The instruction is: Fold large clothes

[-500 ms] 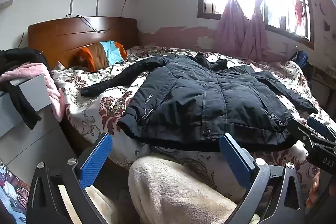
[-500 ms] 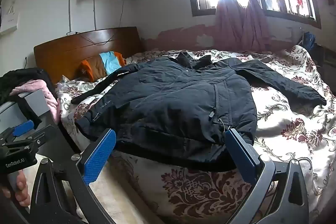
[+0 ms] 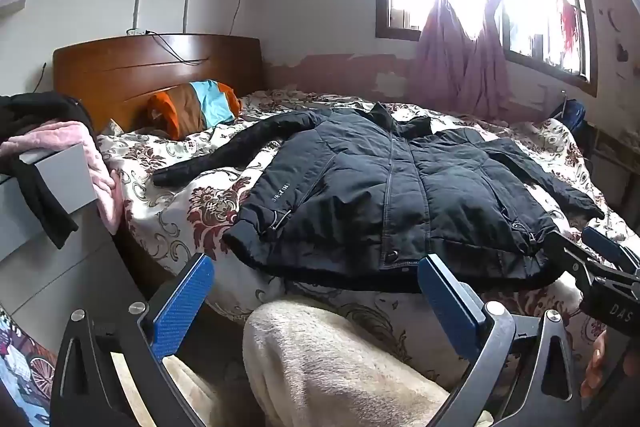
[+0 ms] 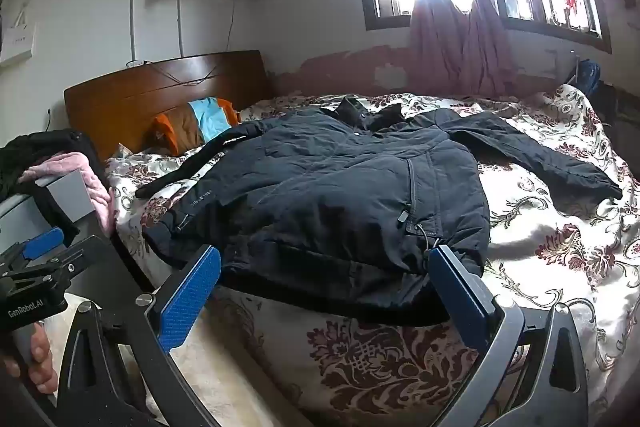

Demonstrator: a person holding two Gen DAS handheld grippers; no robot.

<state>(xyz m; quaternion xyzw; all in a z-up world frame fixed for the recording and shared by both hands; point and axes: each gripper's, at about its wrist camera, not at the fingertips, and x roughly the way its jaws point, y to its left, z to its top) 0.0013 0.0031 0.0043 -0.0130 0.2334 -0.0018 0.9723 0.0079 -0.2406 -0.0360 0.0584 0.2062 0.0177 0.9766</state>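
Observation:
A large black padded jacket (image 3: 400, 187) (image 4: 328, 195) lies spread front-up on the bed, zipped, both sleeves stretched out sideways, hem toward me. My left gripper (image 3: 316, 287) hovers open short of the hem's left half, nothing between its blue pads. My right gripper (image 4: 324, 275) stands open just before the hem's right part, its right pad close to the drawcord at the hem, with no grip. In the left wrist view the right gripper (image 3: 600, 267) shows at the right edge; in the right wrist view the left gripper (image 4: 36, 259) shows at the left edge.
The bed (image 4: 560, 247) has a cream sheet with dark red flowers and a wooden headboard (image 3: 160, 67). An orange, brown and blue pillow (image 3: 196, 107) lies by it. A grey cabinet (image 3: 48, 187) with pink and black clothes stands left. A beige fleece-clad leg (image 3: 320, 359) is below.
Both grippers have hardly shifted; the jacket lies as before, and both pairs of jaws stay wide apart.

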